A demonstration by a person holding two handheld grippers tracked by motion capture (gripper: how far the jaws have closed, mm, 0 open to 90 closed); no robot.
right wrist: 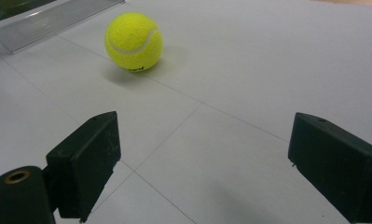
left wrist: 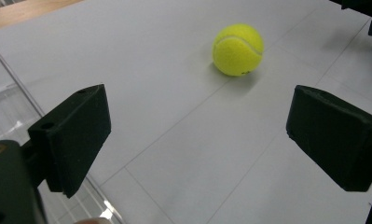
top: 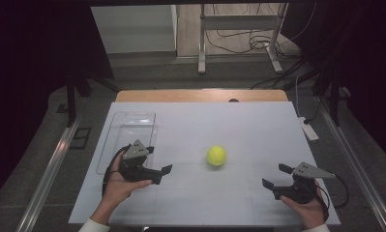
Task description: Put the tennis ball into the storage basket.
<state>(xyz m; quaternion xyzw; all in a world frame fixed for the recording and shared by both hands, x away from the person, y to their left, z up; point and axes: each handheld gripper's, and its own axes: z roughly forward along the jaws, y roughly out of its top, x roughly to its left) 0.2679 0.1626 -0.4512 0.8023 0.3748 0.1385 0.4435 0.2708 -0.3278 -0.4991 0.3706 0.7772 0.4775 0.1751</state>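
Tennis ball, bright yellow-green and fuzzy, lies on the white table between the two grippers and a little beyond both of them, touched by neither; a pale curved seam runs across its felt, and in the right gripper view small dark lettering shows low on its side; it casts a soft shadow on the sheet beneath it; thin grid lines cross the table around it

Left gripper is held in the person's left hand, its jaws spread wide with nothing between them; in the left gripper view the ball sits ahead of the jaws, beyond their tips and closer to the line of the right-hand jaw than to the left-hand one; bare table lies in the gap between the jaws; a clear plastic tray lies just beside this gripper, its edge running past the outer side of the left-hand jaw

Right gripper is held in the person's right hand, jaws likewise released and wide apart, gripping nothing; in the right gripper view the ball lies ahead of the tips and off toward the left-hand jaw, well apart from it; the tray's edge shows beyond the ball, farther off to the same side; the jaws of both grippers are black blocks
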